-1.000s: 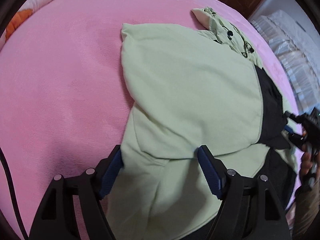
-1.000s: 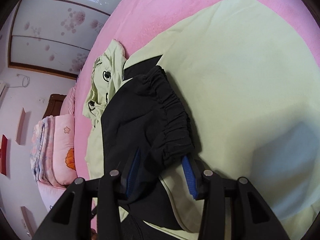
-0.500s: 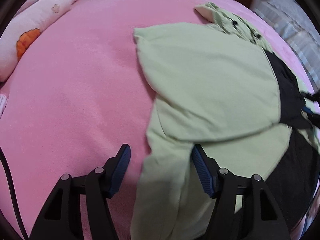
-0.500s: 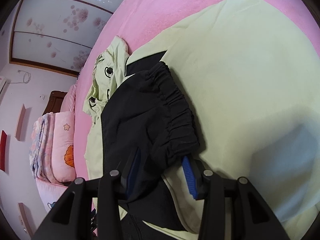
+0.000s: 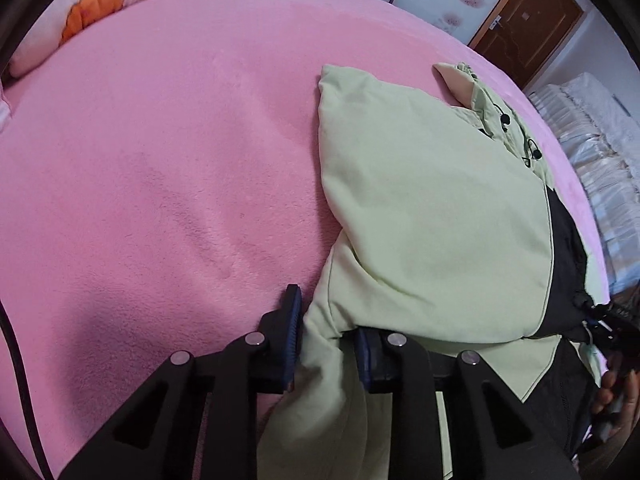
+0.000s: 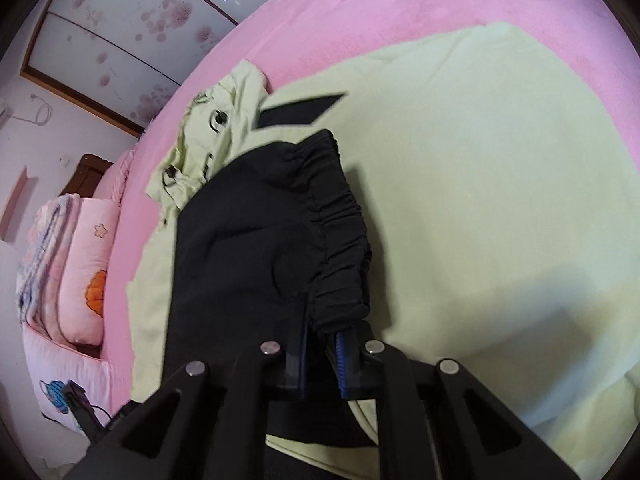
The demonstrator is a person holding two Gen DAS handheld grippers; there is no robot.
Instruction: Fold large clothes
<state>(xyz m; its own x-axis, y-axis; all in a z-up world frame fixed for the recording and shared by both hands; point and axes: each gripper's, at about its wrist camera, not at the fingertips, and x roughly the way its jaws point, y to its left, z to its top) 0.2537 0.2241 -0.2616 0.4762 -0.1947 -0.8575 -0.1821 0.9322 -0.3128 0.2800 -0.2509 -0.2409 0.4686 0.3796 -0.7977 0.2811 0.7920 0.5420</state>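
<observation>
Pink fleece covers the bed (image 5: 168, 184) that carries everything I am working on. Spread across it lies the large pale-green jacket with black panels (image 5: 432, 216), its body folded over itself toward the right-hand side of the bed and its bunched collar with black toggles (image 5: 500, 120) pointing at the far edge.

My left gripper (image 5: 326, 344) sits at the near edge of the bed, its fingers closing around a hanging pale-green sleeve (image 5: 332, 380); the blue pads have the cloth between them and press against it on both sides. My right gripper (image 6: 322, 364) is over the jacket's black section, fingers closing too, nearly together, with the corner of the black gathered elastic hem (image 6: 340, 240) pinched between them (the fabric runs straight down into the narrow gap). From the left view I can just make out that right gripper and the hand holding it at the right border, touching the black panel.

A pink pillow with an orange flower print (image 5: 100, 12) rests at the far left corner of the bed. Beyond the far edge stand frosted sliding panels with a blossom pattern (image 6: 132, 32) and a brown wooden door (image 5: 528, 20). Folded striped bedding (image 5: 596, 148) is stacked past the right side.
</observation>
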